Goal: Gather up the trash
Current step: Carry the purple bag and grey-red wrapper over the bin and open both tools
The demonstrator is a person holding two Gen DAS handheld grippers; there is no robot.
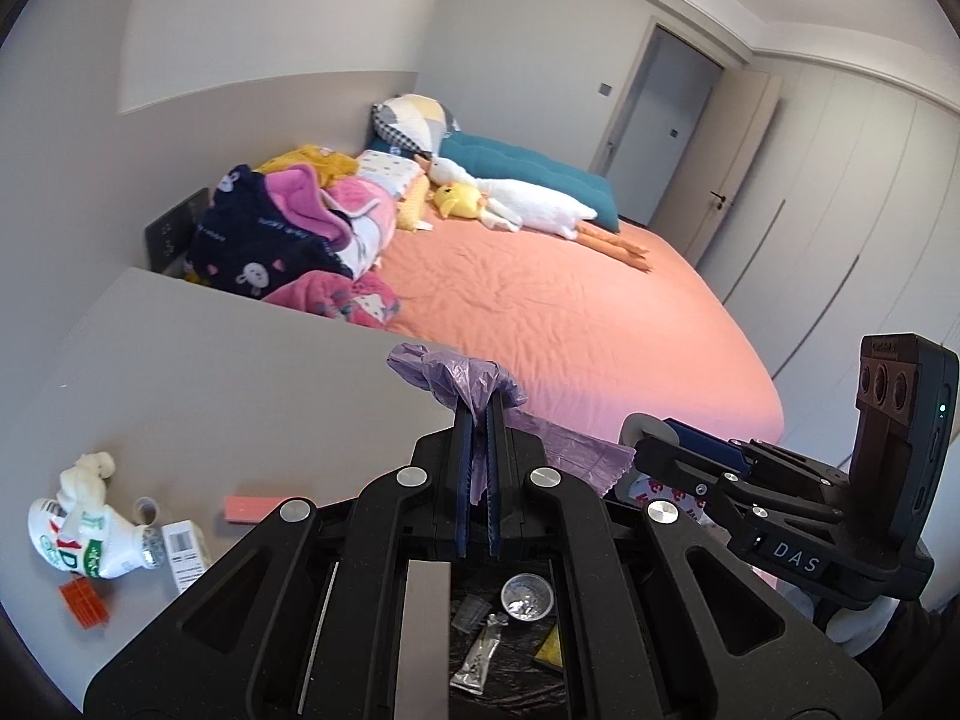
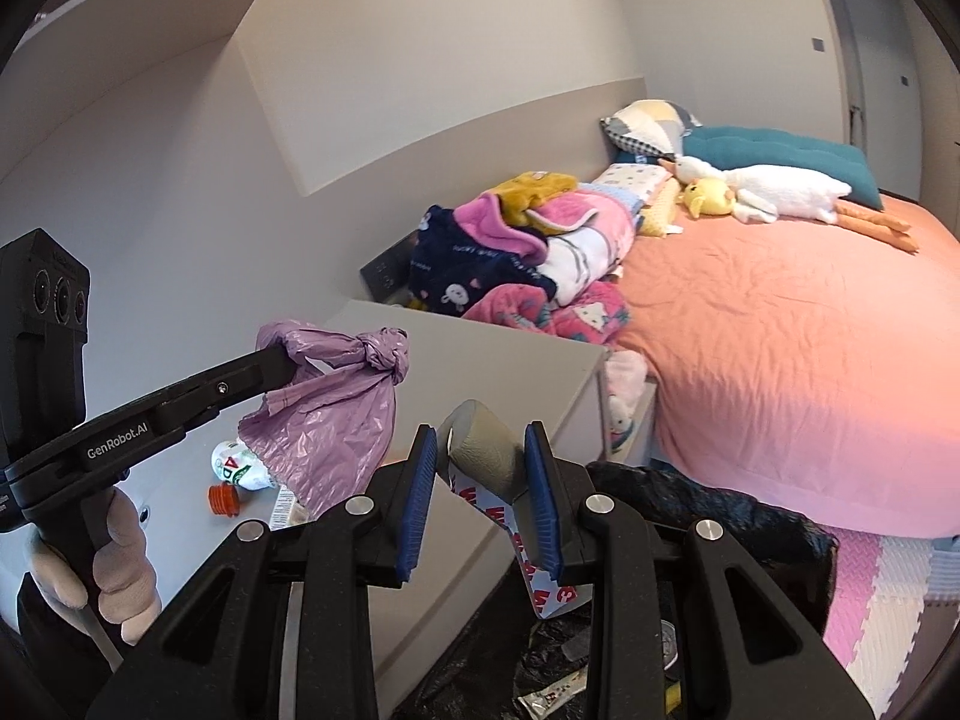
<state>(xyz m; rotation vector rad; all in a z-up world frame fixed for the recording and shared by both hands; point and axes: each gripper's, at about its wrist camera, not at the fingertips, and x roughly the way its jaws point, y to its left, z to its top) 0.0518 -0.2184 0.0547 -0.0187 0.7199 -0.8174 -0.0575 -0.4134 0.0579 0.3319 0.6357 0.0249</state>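
A: Nearest first, what's each gripper doing?

B: Left gripper (image 1: 478, 414) is pinched tight on a purple bag (image 2: 336, 414), knotted at the top, hanging in the air over the table edge. Right gripper (image 2: 483, 501) has its jaws partway apart w/ a grey roll (image 2: 483, 450) held between the 2 blue pads (image 2: 420, 498); a white strip w/ red print (image 2: 528, 570) trails down from it.

A: Below them?

B: Black trash bag (image 2: 708, 504), mouth up. Inside: a round foil cup (image 1: 527, 597) & a silver sachet (image 1: 480, 660).

A: On the grey table (image 1: 198, 372)?

B: Left side has a crushed white bottle (image 1: 90, 540), an orange cap (image 1: 84, 600), a small white box (image 1: 186, 552) & a pink block (image 1: 252, 507), all close together.

A: Further back?

B: Bed w/ orange sheet (image 1: 552, 312), piled blankets (image 1: 300, 234) just past the table, then a yellow plush (image 1: 459, 201) & white goose plush (image 1: 528, 204) by the teal pillow (image 1: 528, 171).
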